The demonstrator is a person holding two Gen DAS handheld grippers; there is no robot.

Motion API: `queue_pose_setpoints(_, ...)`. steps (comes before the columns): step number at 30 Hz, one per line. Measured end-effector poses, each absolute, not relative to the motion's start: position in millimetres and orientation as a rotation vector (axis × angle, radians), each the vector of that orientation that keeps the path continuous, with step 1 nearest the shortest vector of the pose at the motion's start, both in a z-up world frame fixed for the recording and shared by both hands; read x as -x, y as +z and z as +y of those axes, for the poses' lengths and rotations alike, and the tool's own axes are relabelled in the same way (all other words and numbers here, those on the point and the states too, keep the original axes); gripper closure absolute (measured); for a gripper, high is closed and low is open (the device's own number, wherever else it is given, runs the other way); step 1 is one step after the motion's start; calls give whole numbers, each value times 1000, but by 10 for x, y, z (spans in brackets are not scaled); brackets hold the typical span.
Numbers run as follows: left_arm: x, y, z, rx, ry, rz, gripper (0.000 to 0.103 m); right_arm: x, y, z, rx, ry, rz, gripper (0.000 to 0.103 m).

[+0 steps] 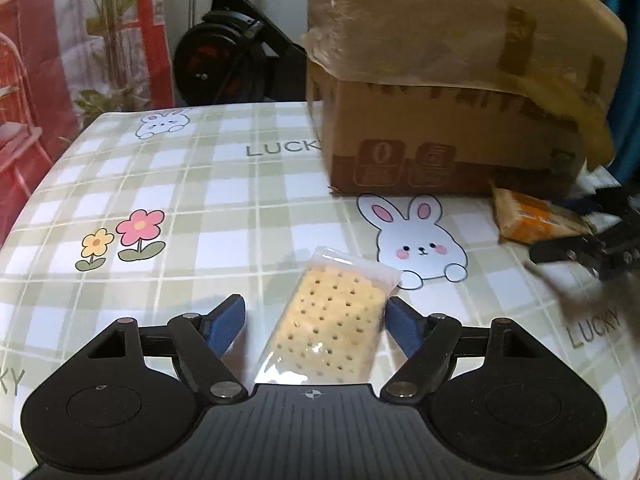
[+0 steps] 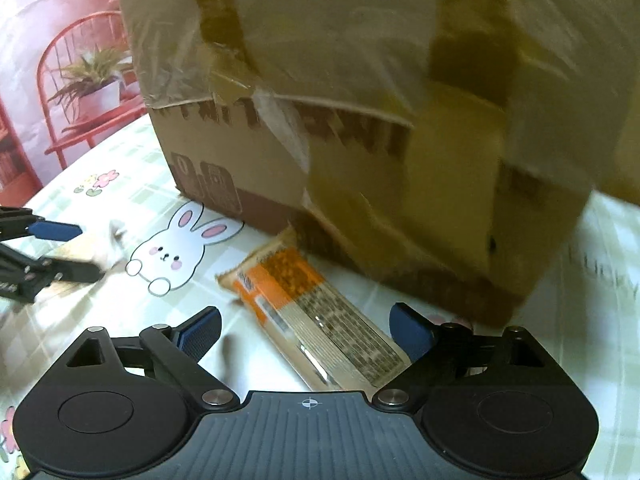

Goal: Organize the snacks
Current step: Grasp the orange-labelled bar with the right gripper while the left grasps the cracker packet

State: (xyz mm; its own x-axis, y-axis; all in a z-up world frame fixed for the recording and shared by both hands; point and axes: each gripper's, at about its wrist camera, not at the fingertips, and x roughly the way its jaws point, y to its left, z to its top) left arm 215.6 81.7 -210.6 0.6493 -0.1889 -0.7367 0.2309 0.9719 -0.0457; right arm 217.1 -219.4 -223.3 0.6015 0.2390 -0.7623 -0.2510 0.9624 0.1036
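Observation:
A clear packet of square crackers (image 1: 332,320) lies on the checked tablecloth (image 1: 200,200). My left gripper (image 1: 316,302) is open around it; the right blue pad sits at the packet's edge and the left pad stands apart. An orange snack bar wrapper (image 2: 288,280) lies at the foot of a cardboard box (image 2: 320,160). Straddling that wrapper is my right gripper (image 2: 305,310), open, with neither pad pressing on it. In the left wrist view the orange wrapper (image 1: 536,220) and the right gripper (image 1: 552,228) show at the right edge. The left gripper (image 2: 92,252) appears blurred at the left of the right wrist view.
The taped cardboard box (image 1: 440,140) fills the far right of the table, its flaps hanging over the front. Beyond the table's far edge stand an exercise bike (image 1: 224,60) and a printed backdrop with a red chair (image 2: 80,80). Bunny and flower prints mark the cloth.

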Motion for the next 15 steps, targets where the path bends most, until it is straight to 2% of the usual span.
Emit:
queue_pose_setpoints(5,-2121,-2121,760,-82,-214,831,25,-2126,-2228,-2165,4,266,863,21)
queue_pose_setpoints(8,-2030,-2117,728,-83,-194,826,26,-2137,-2245,-2124,20,253,852,29)
queue_pose_setpoints(9,-1995,-2116,720,-80,-187,821,27,-2125,-2257,-2109,45,242,847,36)
queue_pose_setpoints(11,-1935,-2098,714,-70,-169,812,44,-2095,-2270,-2064,88,224,835,42)
queue_pose_setpoints(13,-1894,-2068,711,-42,-152,815,53,-2029,-2271,-2084,66,221,823,51)
queue_pose_setpoints(14,-1895,-2059,707,-17,-144,822,54,-1989,-2270,-2090,52,216,814,55)
queue_pose_setpoints(15,-1894,-2050,707,11,-145,826,54,-1949,-2275,-2104,44,209,806,64)
